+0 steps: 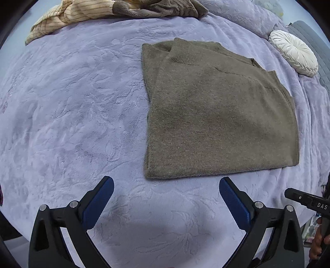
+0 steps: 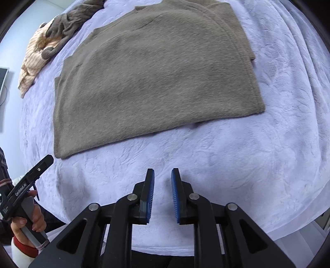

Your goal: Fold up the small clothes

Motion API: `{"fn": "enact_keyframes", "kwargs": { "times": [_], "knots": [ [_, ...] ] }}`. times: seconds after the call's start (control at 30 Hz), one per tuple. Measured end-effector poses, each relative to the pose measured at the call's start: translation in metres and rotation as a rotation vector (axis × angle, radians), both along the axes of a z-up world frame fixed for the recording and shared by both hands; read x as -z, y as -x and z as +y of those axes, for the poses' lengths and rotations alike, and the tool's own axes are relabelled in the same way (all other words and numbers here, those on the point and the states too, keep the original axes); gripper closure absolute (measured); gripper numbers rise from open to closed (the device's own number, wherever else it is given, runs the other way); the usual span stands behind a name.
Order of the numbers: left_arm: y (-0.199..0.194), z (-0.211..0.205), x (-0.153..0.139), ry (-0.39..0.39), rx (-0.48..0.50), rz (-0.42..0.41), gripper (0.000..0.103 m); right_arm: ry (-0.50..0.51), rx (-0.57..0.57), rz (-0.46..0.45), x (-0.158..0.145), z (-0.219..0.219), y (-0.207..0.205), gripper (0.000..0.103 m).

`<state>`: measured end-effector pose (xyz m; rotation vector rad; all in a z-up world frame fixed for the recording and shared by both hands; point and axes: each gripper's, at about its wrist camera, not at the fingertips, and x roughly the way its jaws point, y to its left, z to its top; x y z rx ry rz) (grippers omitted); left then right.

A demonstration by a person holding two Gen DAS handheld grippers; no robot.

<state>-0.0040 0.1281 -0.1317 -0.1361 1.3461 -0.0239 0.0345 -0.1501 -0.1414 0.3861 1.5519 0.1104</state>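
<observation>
A brown knit sweater point(image 1: 220, 115) lies folded into a flat rectangle on the lilac blanket point(image 1: 72, 113), collar at the far end. The same sweater point(image 2: 156, 78) fills the upper middle of the right wrist view. My left gripper point(image 1: 166, 185) hangs just short of the sweater's near hem, jaws spread wide, nothing between them. Below the sweater's near edge, my right gripper point(image 2: 163, 175) hovers over bare blanket point(image 2: 226, 165). Its blue pads point(image 2: 151, 189) stand a narrow gap apart and hold nothing.
A heap of other clothes, striped cream point(image 1: 61, 18) and grey-brown point(image 1: 156, 8), lies at the blanket's far edge. A round white cushion point(image 1: 294, 51) sits at the far right. A person's hand point(image 2: 31, 222) holds the left gripper's handle at the right view's lower left.
</observation>
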Motion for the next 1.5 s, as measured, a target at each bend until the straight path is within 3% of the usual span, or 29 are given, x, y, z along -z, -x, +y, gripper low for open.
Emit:
{"fn": "enact_keyframes", "kwargs": {
  "times": [0.27, 0.53, 1.07, 1.5],
  "knots": [
    [0.0, 0.013, 0.005, 0.0, -0.021, 0.014, 0.001, -0.005, -0.046, -0.008, -0.006, 0.029, -0.002, 0.047],
    [0.006, 0.023, 0.008, 0.067, -0.013, 0.044, 0.001, -0.027, -0.065, -0.023, -0.008, 0.049, -0.006, 0.028],
    [0.007, 0.041, 0.016, 0.097, -0.05, 0.068, 0.001, -0.117, -0.024, 0.066, 0.019, 0.071, 0.0, 0.028],
    [-0.003, 0.072, 0.022, 0.212, -0.15, 0.082, 0.001, -0.425, 0.131, 0.025, 0.044, 0.086, -0.013, 0.028]
  ]
}}
